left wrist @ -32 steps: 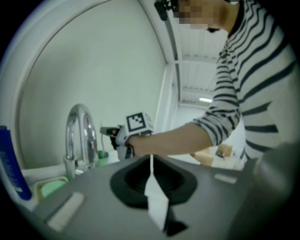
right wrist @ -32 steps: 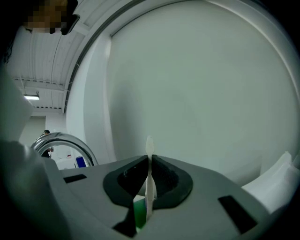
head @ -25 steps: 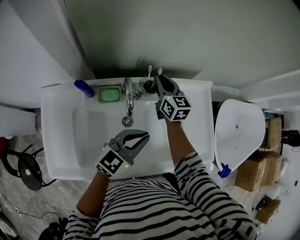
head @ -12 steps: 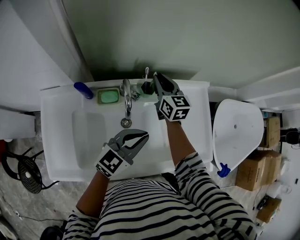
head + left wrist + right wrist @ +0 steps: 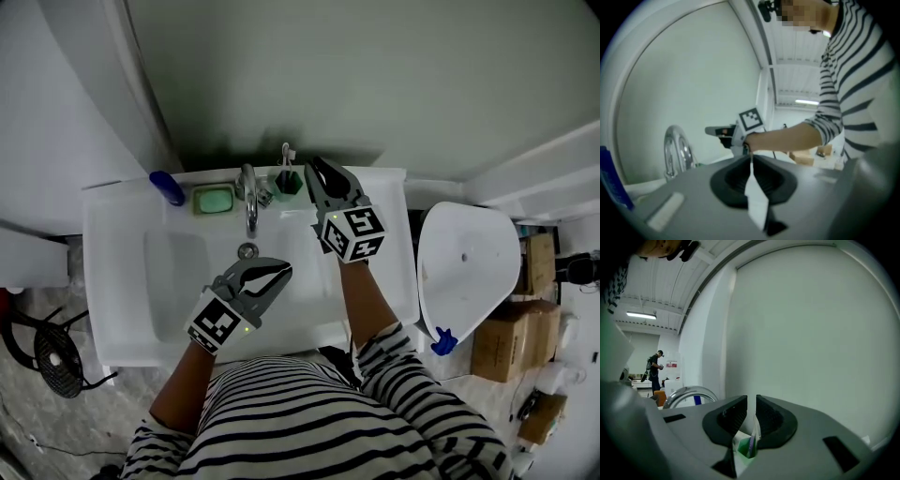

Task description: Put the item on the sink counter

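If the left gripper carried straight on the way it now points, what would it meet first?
Most likely the right gripper, near the hand holding it, which sits straight ahead of the left gripper; the wall lies behind, though depth is unclear.

The head view is lit flat and dim, with muted colours. The white sink (image 5: 122, 281) is its brightest surface, and a dark shadow lies on the wall (image 5: 328, 75) along the sink's back edge. Straight lines bow toward the borders. Both gripper views are round fisheye pictures with black corners. In each, the gripper's own grey body fills the bottom, soft and out of focus: the left gripper (image 5: 751, 161) and the right gripper (image 5: 751, 404). A ceiling strip light (image 5: 806, 101) glows far behind, and the tap (image 5: 675, 150) carries bright glare streaks.
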Tool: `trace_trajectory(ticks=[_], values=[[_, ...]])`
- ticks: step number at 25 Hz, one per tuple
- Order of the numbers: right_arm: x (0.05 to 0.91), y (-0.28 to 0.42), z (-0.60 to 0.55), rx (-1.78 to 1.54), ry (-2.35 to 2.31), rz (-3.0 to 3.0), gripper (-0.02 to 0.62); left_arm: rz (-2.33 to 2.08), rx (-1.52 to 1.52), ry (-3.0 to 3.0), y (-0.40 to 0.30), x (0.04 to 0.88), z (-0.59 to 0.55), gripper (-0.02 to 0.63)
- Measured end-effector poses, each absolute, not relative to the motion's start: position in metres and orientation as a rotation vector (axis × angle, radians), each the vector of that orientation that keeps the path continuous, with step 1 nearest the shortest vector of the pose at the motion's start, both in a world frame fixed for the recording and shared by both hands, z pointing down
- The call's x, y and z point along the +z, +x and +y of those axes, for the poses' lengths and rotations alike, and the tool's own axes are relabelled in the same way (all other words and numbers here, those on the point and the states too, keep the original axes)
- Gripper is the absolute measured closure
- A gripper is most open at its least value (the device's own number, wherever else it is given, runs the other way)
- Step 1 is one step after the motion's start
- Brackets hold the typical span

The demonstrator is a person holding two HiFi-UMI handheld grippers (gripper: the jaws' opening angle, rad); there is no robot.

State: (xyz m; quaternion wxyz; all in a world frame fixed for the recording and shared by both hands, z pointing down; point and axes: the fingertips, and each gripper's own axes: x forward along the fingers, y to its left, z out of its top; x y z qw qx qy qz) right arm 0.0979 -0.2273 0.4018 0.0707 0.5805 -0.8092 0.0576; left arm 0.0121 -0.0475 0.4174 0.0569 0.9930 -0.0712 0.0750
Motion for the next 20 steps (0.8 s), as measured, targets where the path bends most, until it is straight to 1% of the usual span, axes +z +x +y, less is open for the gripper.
trace_trajectory(ticks=[11,20], values=[[0.364,0.076,-0.144,0.155,1.735,-2.492,0.569,-0.262,0.121,3.074,0.007,0.384,-0.042,0.588],[0.337,0.052,-0.074,0.140,1.724,-2.568,0.569,-0.344,0.057,3.096,-0.014,0.356,-0.034,0.589]])
